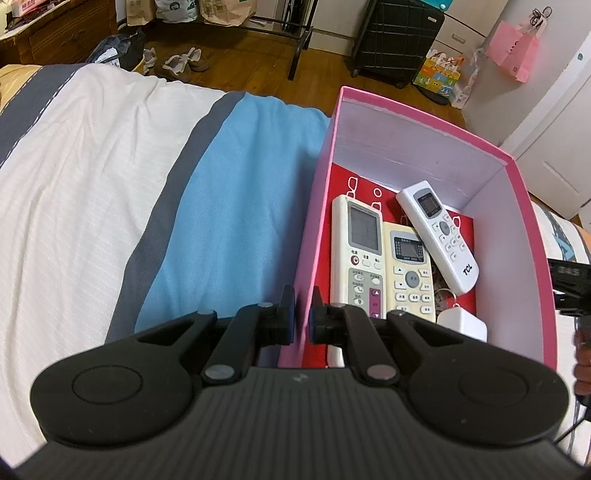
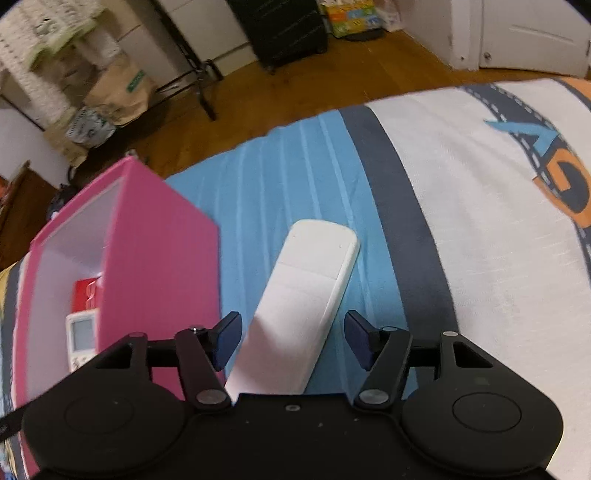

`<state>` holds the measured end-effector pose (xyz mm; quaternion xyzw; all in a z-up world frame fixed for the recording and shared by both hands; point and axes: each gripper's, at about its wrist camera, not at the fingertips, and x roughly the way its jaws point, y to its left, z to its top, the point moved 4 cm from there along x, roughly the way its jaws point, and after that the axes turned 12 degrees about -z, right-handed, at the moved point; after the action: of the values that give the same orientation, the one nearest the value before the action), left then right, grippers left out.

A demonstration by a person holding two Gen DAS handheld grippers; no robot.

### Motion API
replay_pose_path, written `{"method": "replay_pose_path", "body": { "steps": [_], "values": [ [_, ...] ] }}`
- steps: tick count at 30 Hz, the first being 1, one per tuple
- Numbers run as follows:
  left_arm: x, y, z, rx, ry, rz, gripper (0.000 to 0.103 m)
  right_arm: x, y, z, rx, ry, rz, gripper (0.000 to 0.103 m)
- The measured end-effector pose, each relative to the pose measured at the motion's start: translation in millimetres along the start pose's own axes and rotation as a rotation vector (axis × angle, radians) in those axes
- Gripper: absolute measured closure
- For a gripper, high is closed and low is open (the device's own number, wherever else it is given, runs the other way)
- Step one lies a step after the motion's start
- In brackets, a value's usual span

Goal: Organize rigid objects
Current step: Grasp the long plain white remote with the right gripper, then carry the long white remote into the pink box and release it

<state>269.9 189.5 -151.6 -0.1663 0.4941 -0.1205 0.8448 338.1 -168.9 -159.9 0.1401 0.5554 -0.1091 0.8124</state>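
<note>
White remote (image 2: pixel 310 295) lies face-down on the blue bedspread (image 2: pixel 280 177) between the wide-open right gripper (image 2: pixel 291 341) pads.

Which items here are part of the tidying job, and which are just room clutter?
Part of the job:
pink box, held at its wall by the left gripper
three remotes inside
white adapter
face-down remote on the bed, between the open right gripper

Just lying about:
suitcase
paper bags
shoes
pink bag
</note>
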Motion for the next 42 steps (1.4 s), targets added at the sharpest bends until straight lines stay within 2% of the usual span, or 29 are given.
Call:
{"method": "replay_pose_path", "body": {
  "steps": [5, 10, 11, 14, 16, 19, 22, 26, 28, 29, 31, 32, 33, 34, 42],
  "values": [
    [-0.7, 1.0, 0.9, 0.000, -0.002, 0.000, 0.096, 17.0, 8.1, 3.5, 0.007, -0.032, 0.007, 0.022],
    [-1.1, 0.9, 1.6, -0.008, -0.005, 0.002, 0.096, 20.4, 11.4, 4.4, -0.076, -0.078, -0.001, 0.023],
    [-1.0, 0.8, 1.7, -0.009, -0.004, 0.003, 0.096, 20.6, 13.1, 4.0, -0.114, -0.085, -0.008, 0.031],
    [-1.0, 0.6, 1.7, -0.008, -0.004, 0.002, 0.096, 15.8, 23.1, 0.4, -0.319, -0.137, -0.063, 0.033],
    [-1.1, 0.8, 1.7, -0.008, -0.004, 0.003, 0.096, 12.8, 25.7, -0.8, -0.417, -0.121, -0.060, 0.034],
    [-1.0, 0.8, 1.9, -0.007, -0.005, 0.001, 0.096, 7.7, 21.9, -0.8, -0.513, -0.042, -0.026, 0.036],
    [-0.8, 0.6, 2.0, -0.010, -0.005, 0.000, 0.096, 3.0, 14.6, 1.2, -0.572, -0.001, -0.047, 0.038],
    [-1.0, 0.7, 2.0, -0.007, -0.005, 0.003, 0.096, -1.1, 4.6, 5.4, -0.540, -0.004, -0.061, 0.034],
    [-1.7, -0.6, 1.8, 0.002, -0.004, 0.011, 0.096, 3.7, 11.3, -0.7, -0.577, -0.003, -0.079, 0.033],
    [-1.9, -1.3, 1.7, 0.006, -0.004, 0.013, 0.097, 8.9, 17.9, -9.7, -0.616, 0.001, -0.096, 0.029],
    [-2.6, -1.3, 1.6, 0.005, -0.005, 0.011, 0.097, 12.7, 26.0, -20.2, -0.659, -0.060, -0.140, 0.027],
    [-2.6, -1.6, 1.6, 0.002, -0.005, 0.008, 0.097, 12.7, 27.5, -21.1, -0.656, -0.081, -0.144, 0.030],
    [-2.9, -1.4, 1.3, -0.003, -0.005, 0.002, 0.096, 12.3, 28.1, -18.9, -0.635, -0.098, -0.138, 0.041],
    [-3.2, -1.1, 1.2, -0.005, -0.004, -0.002, 0.096, 11.5, 26.5, -15.1, -0.608, -0.113, -0.131, 0.044],
    [-5.5, -0.1, 0.3, 0.000, -0.005, -0.011, 0.096, -3.0, 10.9, -15.0, -0.541, -0.145, -0.129, 0.045]
  ]
}}
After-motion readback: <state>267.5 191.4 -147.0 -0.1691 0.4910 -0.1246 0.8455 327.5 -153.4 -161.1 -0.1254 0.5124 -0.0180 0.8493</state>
